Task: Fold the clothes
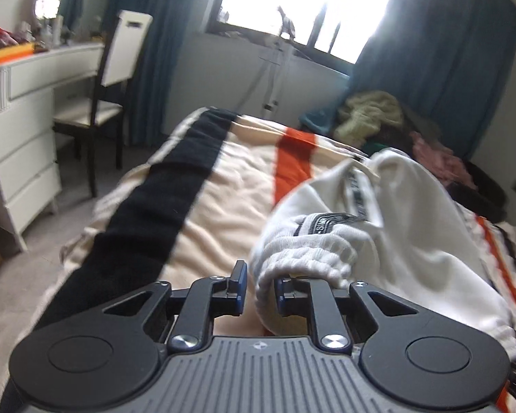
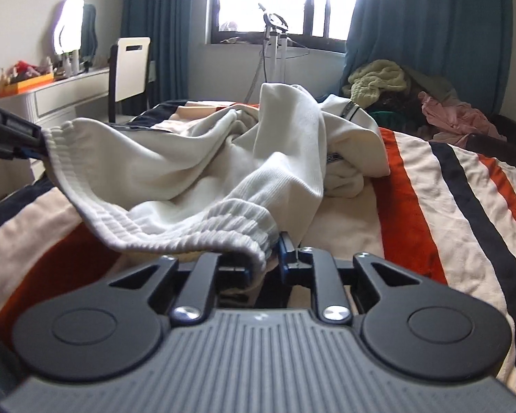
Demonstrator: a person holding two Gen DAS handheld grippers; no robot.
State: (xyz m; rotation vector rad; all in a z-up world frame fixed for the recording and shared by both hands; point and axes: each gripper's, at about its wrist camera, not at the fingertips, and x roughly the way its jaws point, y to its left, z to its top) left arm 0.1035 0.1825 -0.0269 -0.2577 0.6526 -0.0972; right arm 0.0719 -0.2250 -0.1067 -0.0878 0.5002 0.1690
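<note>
Both tools grasp the ribbed hem of a white sweatshirt (image 2: 196,158), left tool (image 1: 258,287) and right tool (image 2: 265,258) lifting it crumpled ahead of them over the striped bed (image 2: 430,186); no fold yet made, unsorted clothes (image 2: 395,86) waiting beyond.

A bright window (image 2: 285,0) glares between teal curtains (image 2: 426,27). A white dresser (image 1: 20,158) and a chair (image 1: 110,82) stand left on grey floor (image 1: 27,275).
</note>
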